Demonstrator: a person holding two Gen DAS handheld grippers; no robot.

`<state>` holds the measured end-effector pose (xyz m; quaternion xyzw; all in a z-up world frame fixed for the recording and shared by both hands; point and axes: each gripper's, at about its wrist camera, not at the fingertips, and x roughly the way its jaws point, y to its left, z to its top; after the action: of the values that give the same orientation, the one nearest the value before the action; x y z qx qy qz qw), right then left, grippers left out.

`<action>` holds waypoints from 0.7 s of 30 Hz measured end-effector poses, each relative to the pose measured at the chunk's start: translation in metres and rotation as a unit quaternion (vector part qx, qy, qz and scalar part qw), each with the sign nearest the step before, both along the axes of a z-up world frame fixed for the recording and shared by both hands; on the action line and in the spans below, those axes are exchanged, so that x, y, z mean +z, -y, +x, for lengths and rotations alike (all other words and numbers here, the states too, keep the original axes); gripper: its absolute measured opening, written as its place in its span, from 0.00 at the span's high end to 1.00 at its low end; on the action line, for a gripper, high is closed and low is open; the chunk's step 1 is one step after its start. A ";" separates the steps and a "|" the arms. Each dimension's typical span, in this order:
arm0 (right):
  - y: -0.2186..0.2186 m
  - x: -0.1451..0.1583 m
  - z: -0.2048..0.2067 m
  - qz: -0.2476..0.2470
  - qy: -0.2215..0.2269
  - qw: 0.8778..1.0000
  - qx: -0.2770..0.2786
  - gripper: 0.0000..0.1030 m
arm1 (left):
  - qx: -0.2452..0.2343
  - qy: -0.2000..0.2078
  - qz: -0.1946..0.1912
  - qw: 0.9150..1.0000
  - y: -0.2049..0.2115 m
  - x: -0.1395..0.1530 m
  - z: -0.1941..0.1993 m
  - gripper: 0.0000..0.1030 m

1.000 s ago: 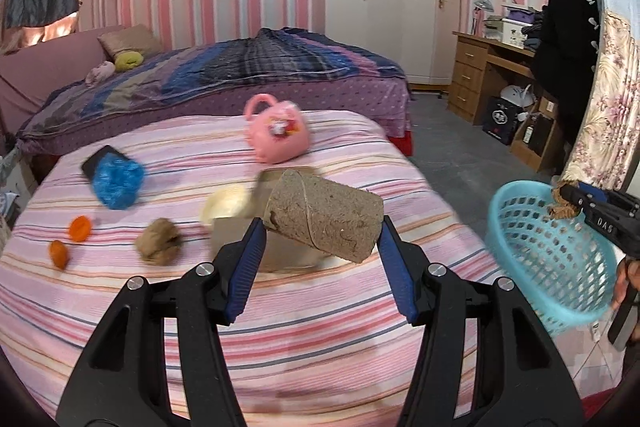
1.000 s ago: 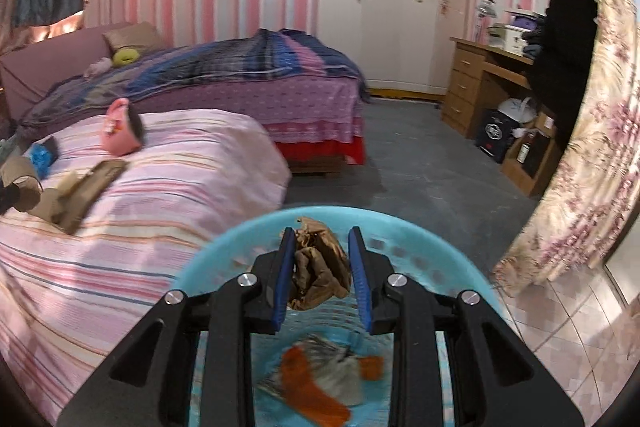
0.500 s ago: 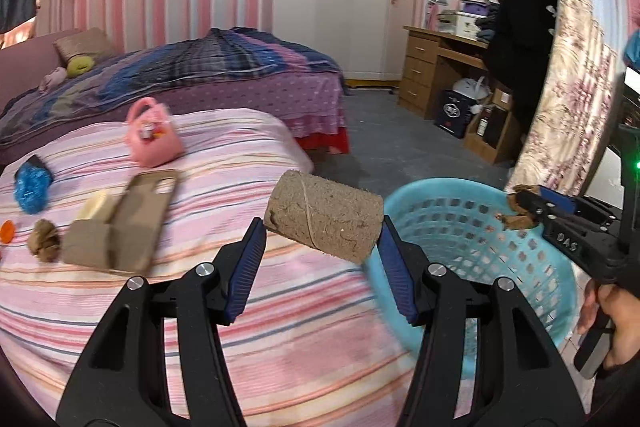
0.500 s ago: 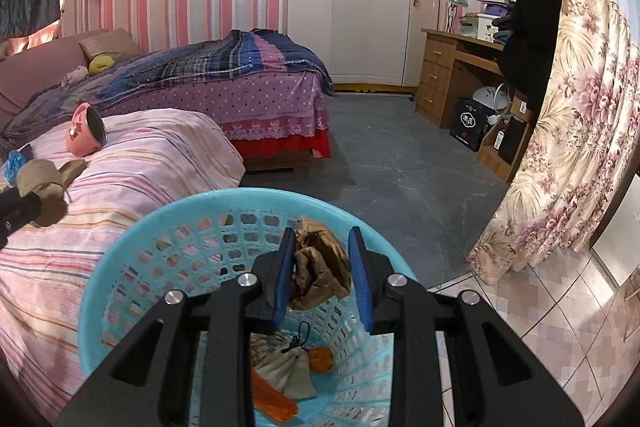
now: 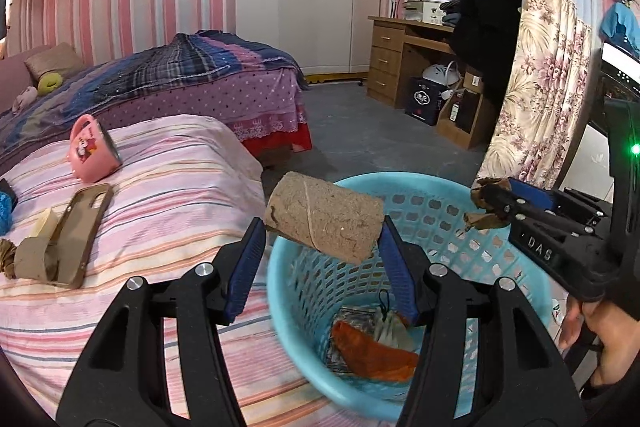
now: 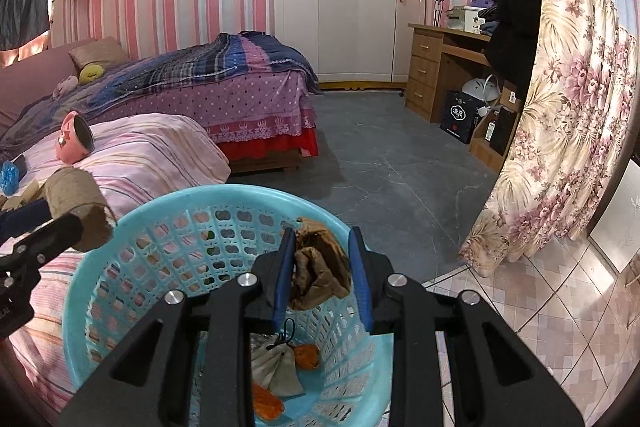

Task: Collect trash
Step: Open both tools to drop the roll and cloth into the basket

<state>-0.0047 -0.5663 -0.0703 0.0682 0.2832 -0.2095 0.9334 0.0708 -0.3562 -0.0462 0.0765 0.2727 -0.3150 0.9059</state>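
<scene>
1. The left gripper (image 5: 322, 247) grips a cardboard roll (image 5: 324, 221) crosswise between its blue fingers (image 5: 245, 265), over the 9 o'clock rim of the blue basket (image 5: 436, 223).
2. The right gripper (image 6: 322, 273) is closed on a crumpled brown paper (image 6: 320, 269), which hangs over the middle of the basket.
3. In the basket lie an orange wrapper (image 5: 372, 351) and a small grey pouch (image 6: 278, 367); other pieces under them are hard to make out.
4. On the striped bed (image 5: 168, 187), at 9 o'clock, lie a pink mug (image 5: 94, 155) on its side, a phone case (image 5: 82, 227) and a second roll (image 5: 34, 259), partly hidden.
5. A blue thing (image 5: 5, 207) is cut off at the left edge.
</scene>
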 end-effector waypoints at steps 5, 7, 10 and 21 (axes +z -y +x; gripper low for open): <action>0.000 0.000 0.000 0.000 0.000 1.000 -0.001 0.73 | 0.005 0.002 0.012 1.000 0.003 -0.003 0.002 0.26; 0.000 -0.001 0.000 0.002 -0.001 1.000 -0.002 0.73 | 0.011 0.007 0.014 1.000 -0.001 -0.003 0.003 0.22; -0.001 -0.002 0.001 0.002 -0.002 1.000 -0.002 0.73 | 0.025 0.010 0.015 1.000 -0.009 -0.003 0.007 0.16; -0.009 -0.003 0.005 0.004 0.000 1.000 -0.005 0.46 | 0.085 0.026 0.015 0.996 -0.059 0.006 0.026 0.08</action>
<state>0.0005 -0.5572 -0.0730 0.0735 0.2840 -0.2132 0.9319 0.0972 -0.2977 -0.0400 0.0745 0.2594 -0.2309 0.9348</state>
